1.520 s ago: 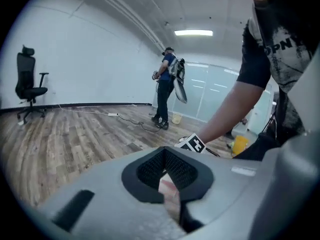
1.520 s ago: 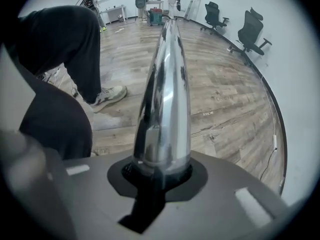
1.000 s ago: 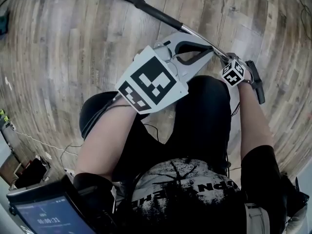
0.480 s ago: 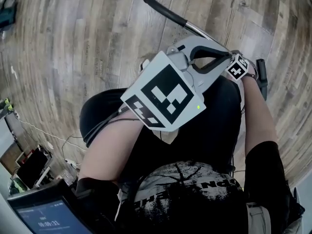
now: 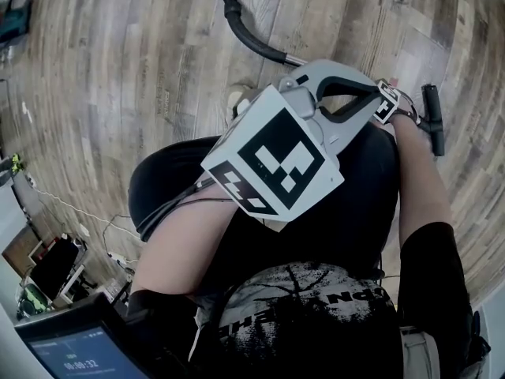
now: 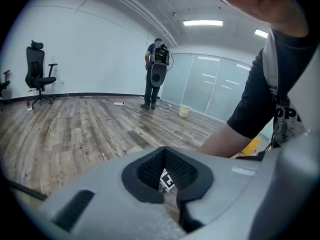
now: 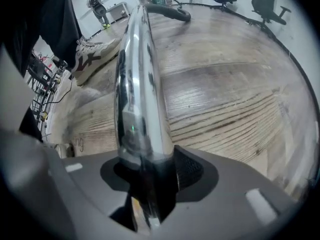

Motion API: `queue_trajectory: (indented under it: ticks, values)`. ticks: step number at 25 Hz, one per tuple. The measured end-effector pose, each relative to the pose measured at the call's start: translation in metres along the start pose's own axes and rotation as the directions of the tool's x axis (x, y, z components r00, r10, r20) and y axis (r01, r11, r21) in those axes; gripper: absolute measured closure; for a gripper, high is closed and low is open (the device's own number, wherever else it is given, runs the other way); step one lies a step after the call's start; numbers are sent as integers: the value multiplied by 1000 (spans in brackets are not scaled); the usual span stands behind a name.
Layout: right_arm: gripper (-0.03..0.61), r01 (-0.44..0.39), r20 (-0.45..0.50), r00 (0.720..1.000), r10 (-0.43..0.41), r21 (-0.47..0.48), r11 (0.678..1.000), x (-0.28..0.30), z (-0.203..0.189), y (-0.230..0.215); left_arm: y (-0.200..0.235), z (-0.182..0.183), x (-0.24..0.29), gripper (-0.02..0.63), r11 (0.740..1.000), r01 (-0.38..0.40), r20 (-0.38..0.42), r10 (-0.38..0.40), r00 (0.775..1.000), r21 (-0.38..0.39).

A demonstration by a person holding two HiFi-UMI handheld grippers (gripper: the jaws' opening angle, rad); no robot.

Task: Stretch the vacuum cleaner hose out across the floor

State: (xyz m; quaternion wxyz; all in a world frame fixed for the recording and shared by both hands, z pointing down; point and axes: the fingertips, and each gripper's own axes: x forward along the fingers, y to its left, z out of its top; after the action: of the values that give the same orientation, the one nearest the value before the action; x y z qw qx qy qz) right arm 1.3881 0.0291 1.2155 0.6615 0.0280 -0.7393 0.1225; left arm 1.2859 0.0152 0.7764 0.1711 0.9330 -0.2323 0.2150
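Hose (image 5: 237, 14) across the floor (image 5: 118, 69); right tongs (image 7: 150, 184) astride its metal tube (image 7: 137, 84)
Right tongs point straight down, just opening, tube unpinched between them; left tongs (image 6: 171, 196) pressed together, tilted slightly down.

Black hose (image 5: 251, 38) curves across wood floor (image 5: 118, 77) into a chrome tube (image 7: 137, 74)

the black hose (image 5: 237, 13) runs off the head view's top edge. the left claw (image 5: 364, 99) covers most of the chrome tube (image 5: 293, 59) there. the far person (image 6: 157, 74) stands too small to make out.
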Motion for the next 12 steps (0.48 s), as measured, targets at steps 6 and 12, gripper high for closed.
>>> queue_trajectory:
  ticks: [6,12]
  values:
    - [375,-31,-7,999,31,13,999,-7,-7,6,0,1,1,614,1000,-7,-4,7,1000,7]
    - [386,-146,92,987,134,133,980,-29,0,16,5,4,2,614,1000,-16,-1,16,1000,12]
